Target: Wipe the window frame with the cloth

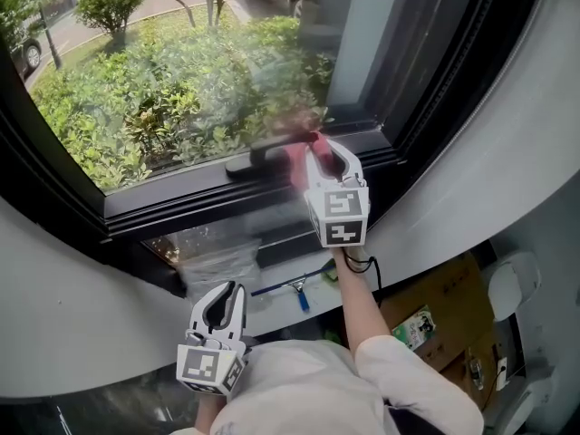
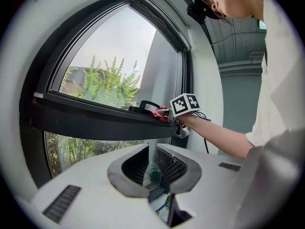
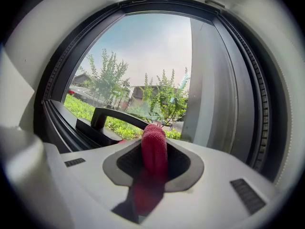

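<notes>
We see the right gripper (image 1: pixel 317 149) reaching up to the lower rail of the dark window frame (image 1: pixel 181 204). Its jaws are clamped on the red cloth (image 3: pixel 154 149). In the right gripper view the cloth is folded into a narrow lobe, and its long axis runs along the jaws. Its rounded end sticks out past the tips and points at the glass and the trees outside. Its other end trails back between the pads into shadow.

In the head view the cloth shows as a blurred red bunch at the gripper's tips. It sits at the rail just beside the right end of the black handle (image 1: pixel 256 159). We cannot tell from this view how firmly it presses on the rail. In the left gripper view the cloth lies on top of the rail, between the handle and the right gripper.

The left gripper (image 1: pixel 224 290) hangs low and well apart from the frame, near the person's body, with its tips aimed up toward the wall under the window. In its own view the jaws stand a narrow slit apart with nothing between them. Through the slit we see only things lying further down.

Below the window a blue-handled squeegee (image 1: pixel 295 289) lies on a pale ledge, and a cardboard box (image 1: pixel 446 304) sits to its right. Green shrubs (image 1: pixel 172 98) fill the view beyond the glass.
</notes>
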{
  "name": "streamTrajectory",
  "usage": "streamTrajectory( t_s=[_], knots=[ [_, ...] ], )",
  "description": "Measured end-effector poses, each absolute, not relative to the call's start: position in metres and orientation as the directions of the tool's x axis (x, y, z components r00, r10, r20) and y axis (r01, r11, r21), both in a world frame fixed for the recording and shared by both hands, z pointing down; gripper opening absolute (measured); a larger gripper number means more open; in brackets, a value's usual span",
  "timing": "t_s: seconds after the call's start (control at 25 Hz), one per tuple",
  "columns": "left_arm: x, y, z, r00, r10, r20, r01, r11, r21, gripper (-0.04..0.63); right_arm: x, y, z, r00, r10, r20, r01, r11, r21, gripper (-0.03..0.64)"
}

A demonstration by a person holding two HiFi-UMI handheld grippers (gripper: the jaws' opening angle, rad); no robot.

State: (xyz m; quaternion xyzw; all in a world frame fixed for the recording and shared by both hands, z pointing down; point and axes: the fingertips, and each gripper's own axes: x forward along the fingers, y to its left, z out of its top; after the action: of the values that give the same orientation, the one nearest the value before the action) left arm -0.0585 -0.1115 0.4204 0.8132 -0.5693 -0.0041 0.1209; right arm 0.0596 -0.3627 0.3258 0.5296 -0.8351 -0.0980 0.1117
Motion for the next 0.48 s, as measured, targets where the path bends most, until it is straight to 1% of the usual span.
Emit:
streamTrajectory(
  t_s=[0.2,0.48],
  knots=[
    [-0.0582,-0.1128,0.4198,0.358,-0.925,0.129,-0.922,-0.329,0.202,0.055,0.0549,-0.3595,0.3254,-0.384,-0.921,0.068,-0.893,0.389,0.226,0.101],
    [-0.0551,-0.1157,0.4205,0.37,-0.92,0.131,-0.918,-0.34,0.205,0.055,0.055,-0.3584,0.3259,-0.394,-0.917,0.055,-0.894,0.396,0.211,0.101]
  ],
)
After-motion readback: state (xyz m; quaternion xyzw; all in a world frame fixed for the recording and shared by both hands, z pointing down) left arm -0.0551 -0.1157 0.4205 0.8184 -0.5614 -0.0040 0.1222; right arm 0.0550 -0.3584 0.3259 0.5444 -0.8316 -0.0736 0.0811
